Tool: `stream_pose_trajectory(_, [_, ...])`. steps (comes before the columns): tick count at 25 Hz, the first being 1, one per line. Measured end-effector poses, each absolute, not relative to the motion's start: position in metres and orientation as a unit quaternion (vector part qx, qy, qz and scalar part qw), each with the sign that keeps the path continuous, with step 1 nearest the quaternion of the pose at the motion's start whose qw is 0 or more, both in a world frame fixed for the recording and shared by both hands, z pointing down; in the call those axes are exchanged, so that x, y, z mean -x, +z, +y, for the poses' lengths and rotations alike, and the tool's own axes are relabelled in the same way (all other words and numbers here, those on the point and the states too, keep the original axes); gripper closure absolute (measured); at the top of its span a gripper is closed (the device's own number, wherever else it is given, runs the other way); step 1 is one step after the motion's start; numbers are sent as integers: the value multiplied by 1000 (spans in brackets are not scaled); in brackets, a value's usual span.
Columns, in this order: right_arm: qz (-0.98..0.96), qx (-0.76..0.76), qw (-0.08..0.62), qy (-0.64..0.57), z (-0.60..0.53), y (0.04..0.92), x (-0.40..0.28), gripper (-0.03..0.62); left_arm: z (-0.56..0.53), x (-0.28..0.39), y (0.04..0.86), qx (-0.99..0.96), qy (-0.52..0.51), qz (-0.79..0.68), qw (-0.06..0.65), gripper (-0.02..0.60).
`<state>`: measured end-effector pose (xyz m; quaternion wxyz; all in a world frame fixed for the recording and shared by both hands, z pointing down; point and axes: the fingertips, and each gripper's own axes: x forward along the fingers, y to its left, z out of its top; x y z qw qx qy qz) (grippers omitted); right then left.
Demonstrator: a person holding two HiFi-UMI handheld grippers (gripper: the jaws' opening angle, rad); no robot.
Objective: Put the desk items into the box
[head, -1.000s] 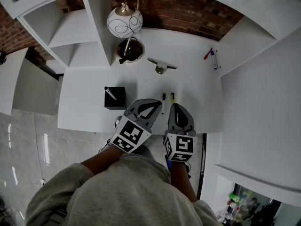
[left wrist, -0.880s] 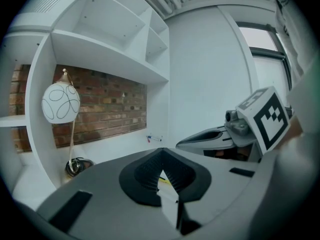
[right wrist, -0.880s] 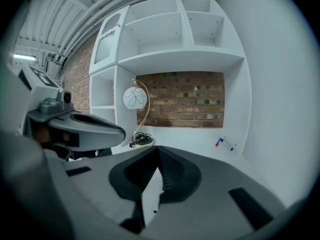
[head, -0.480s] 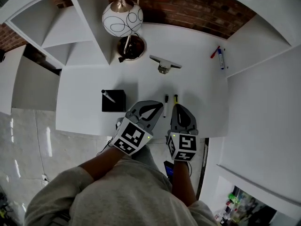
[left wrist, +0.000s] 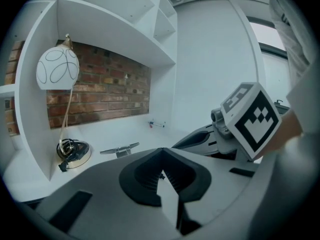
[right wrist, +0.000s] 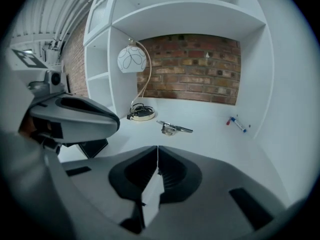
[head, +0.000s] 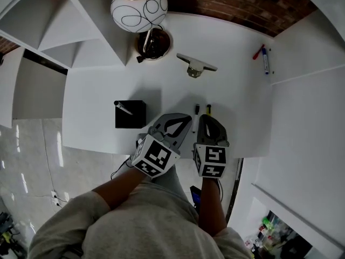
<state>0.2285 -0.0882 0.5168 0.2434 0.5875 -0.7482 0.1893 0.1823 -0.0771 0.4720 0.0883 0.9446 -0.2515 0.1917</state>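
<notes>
— Where does the head view sit?
— High over the person, looking steeply down on the white desk (head: 97, 85). The left tool (head: 186, 117) and right tool (head: 208, 117) lie at the desk's near edge.
— And the left gripper view and right gripper view?
— Each rides low on its own tool, close above the desk, and faces along the jaws toward the brick wall (right wrist: 195, 66) at the back. The left one catches the right tool at its right, and the right one catches the left tool at its left.
— What do all three share?
— The globe lamp (head: 139, 7), the markers (head: 264, 60) by the side wall, and the desk's far half.
</notes>
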Motion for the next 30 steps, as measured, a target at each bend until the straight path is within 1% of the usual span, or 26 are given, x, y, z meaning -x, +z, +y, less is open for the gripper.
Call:
stream_pose_trajectory(10, [-730,-558,282,276,-99,565,-229,572,-87,-181,500,-940,205,-250,110,574])
stream_pose_trajectory(11, [-728,-554,287,284,-99,569,-228,567,-86,-182,503,-940,206,-249,111,575])
stream_pose_trajectory(13, [-723,-547,296,301,-98,578,-226,515,-86,-181,507,-939,208,-248,115,575])
stream_pose_trajectory(14, [-720,-544,301,309,-98,582,-226,507,-87,-180,509,-938,209,-249,118,575])
stream_pose_trajectory(22, [-696,-536,333,342,-101,607,-226,502,-86,-181,522,-937,211,-244,137,575])
stream_pose_trajectory(30, [-671,-542,349,365,-108,620,-230,502,-85,-181,528,-934,215,-239,155,574])
